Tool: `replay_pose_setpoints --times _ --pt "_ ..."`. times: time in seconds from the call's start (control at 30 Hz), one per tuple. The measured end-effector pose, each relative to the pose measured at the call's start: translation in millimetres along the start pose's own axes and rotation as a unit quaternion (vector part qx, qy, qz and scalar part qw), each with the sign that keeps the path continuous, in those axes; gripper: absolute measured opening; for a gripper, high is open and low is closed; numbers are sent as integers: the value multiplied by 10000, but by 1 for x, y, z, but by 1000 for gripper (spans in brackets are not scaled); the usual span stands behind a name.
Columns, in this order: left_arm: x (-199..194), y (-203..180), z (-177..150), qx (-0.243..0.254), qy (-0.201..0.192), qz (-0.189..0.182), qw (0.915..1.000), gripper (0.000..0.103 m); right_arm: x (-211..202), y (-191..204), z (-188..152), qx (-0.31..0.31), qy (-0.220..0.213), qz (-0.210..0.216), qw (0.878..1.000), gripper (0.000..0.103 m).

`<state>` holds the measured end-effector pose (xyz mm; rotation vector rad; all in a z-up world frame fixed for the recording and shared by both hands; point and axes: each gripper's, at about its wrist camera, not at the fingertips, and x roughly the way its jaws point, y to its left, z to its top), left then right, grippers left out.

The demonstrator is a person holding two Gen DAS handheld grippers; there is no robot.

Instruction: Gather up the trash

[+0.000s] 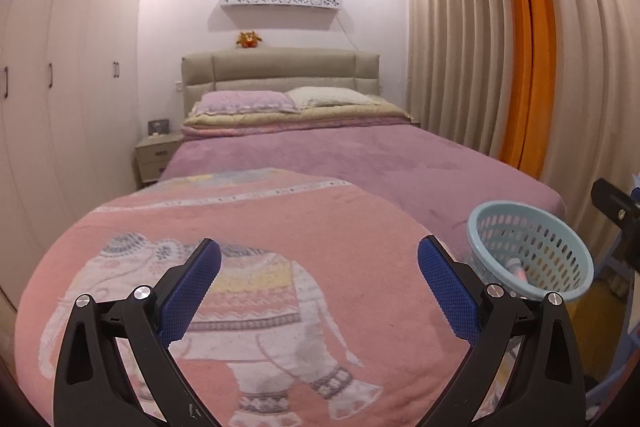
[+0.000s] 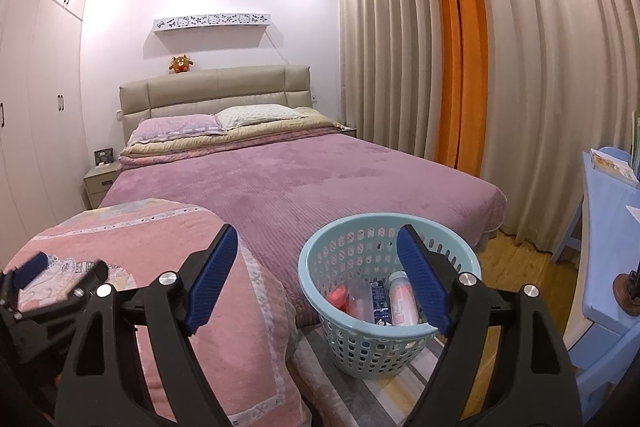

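Observation:
A light blue perforated basket stands on the floor at the foot of the bed. It holds trash: a clear bottle, a pink-labelled bottle, a dark carton and a red piece. The basket also shows in the left wrist view at right. My right gripper is open and empty, above the basket's near left side. My left gripper is open and empty over the pink elephant blanket. It shows in the right wrist view at far left.
The bed has a purple cover and pillows. A nightstand stands at its left, wardrobes along the left wall, curtains on the right. A blue desk and a striped rug are near the basket.

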<state>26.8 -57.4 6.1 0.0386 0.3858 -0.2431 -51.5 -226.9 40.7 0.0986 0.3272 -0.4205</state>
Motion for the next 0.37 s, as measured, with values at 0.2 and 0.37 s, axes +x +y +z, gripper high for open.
replay_pose_setpoints --times 0.2,0.37 --pt "-7 8 6 125 -32 75 9999 96 3 6 5 -25 76 65 9999 78" --pt "-10 25 13 135 -33 352 9993 96 8 22 10 -106 129 241 9996 78"
